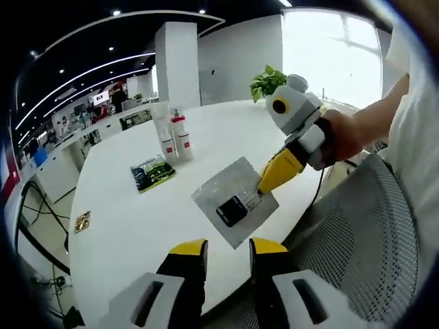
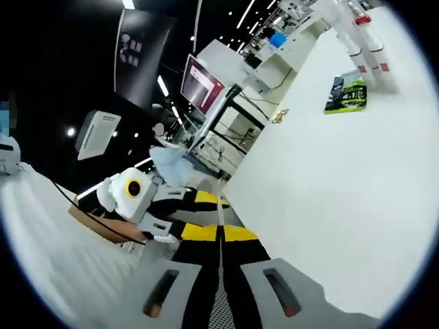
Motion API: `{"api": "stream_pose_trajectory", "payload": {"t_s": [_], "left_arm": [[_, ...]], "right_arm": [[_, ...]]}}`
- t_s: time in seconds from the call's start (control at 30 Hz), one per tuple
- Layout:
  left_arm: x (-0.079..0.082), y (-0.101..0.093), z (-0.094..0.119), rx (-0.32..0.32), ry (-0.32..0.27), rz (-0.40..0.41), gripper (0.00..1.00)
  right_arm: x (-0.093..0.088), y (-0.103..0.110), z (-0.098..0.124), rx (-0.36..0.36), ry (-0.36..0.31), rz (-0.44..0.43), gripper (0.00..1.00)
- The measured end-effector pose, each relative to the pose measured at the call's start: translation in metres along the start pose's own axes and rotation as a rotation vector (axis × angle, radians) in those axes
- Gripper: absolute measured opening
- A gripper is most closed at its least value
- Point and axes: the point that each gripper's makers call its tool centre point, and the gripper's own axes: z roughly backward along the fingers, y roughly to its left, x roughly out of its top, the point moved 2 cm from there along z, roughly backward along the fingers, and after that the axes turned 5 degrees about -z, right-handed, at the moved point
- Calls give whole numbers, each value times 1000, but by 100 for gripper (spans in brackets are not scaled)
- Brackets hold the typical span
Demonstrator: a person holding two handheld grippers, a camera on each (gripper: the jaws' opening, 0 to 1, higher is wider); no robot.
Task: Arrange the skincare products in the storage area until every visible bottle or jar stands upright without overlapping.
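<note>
In the left gripper view, our left gripper (image 1: 228,255) hangs just off the near edge of a round white tabletop (image 1: 137,219), its two yellow-tipped black fingers (image 1: 188,257) spread with a clear gap and nothing between them. Just past the fingertips and slightly to the right, a silvery foil pouch (image 1: 230,192) with a black patch lies flat on the tabletop. Our right gripper (image 1: 264,186) reaches in from the right, held by a hand (image 1: 343,137), and its yellow tip rests on the right edge of that pouch; we cannot tell from here whether it is pinching the pouch or only touching it.

Farther beyond the left fingers and to their left, a green and black sachet (image 1: 152,172) lies flat. Behind it stand two white bottles with red bands (image 1: 175,137), upright and side by side, well apart from the pouch. A small brown patterned packet (image 1: 82,221) lies near the left rim of the tabletop. A potted green plant (image 1: 267,82) stands at the far side, and a grey mesh chair (image 1: 363,233) sits to the right of the fingers.

In the right gripper view, the right gripper's fingers (image 2: 199,234) appear pressed close together, with only a thin line between them, and a silvery sheet lies under them. The left gripper (image 2: 185,197) shows just beyond them to the left. Far ahead and to the right lie the sachet (image 2: 346,96) and the bottles (image 2: 360,41) on the tabletop (image 2: 329,205).
</note>
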Motion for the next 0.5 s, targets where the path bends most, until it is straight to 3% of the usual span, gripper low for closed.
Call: {"api": "stream_pose_trajectory", "payload": {"t_s": [0.07, 0.1, 0.13, 0.27, 0.5], "left_arm": [[-3, 6, -1, 40, 14, -14, 25], [-11, 16, -1, 100, 65, -45, 24], [-15, 18, -1, 113, 88, -62, 22], [-10, 16, -1, 117, 50, -68, 20], [-17, 22, -2, 154, 90, -110, 17]], "right_arm": [[6, -2, -1, -3, -9, -18, 0], [10, -3, -1, -8, -21, -23, 0], [13, -4, -2, -12, -25, -26, 0], [29, -5, -7, -16, -43, -58, 0], [61, -12, -24, -50, -68, -92, 0]]}}
